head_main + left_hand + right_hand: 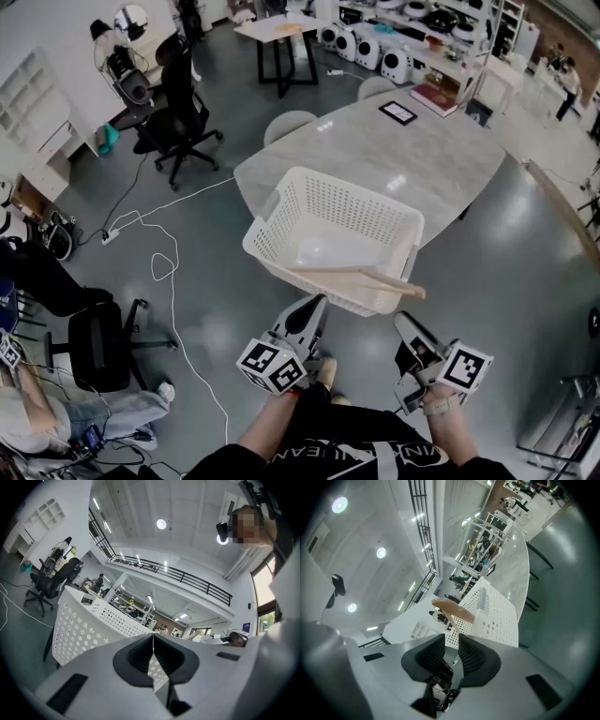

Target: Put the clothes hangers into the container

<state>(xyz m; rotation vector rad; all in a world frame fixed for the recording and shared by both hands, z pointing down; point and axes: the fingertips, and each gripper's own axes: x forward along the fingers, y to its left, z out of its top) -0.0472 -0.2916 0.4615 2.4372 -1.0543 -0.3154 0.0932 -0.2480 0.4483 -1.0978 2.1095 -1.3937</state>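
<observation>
A white perforated basket (281, 202) stands at the near edge of a pale marble table (431, 150). A wooden clothes hanger (356, 274) lies across the basket's near rim, its right end sticking out past the corner. My left gripper (314, 302) hangs just below the near rim, its jaws shut with nothing between them. My right gripper (401, 321) sits below the hanger's jutting end, jaws a narrow gap apart and nothing clearly held. The left gripper view shows its gripper (153, 637) and the basket wall (79, 625). The right gripper view shows its gripper (451, 637), the basket (497, 611) and the hanger's end (452, 607).
A framed tablet (397, 112) and a book (433, 97) lie on the table's far side. A black office chair (178, 122) stands at the back left. A white cable (169, 262) snakes over the grey floor. A seated person (56, 412) and another black chair (98, 342) are at the left.
</observation>
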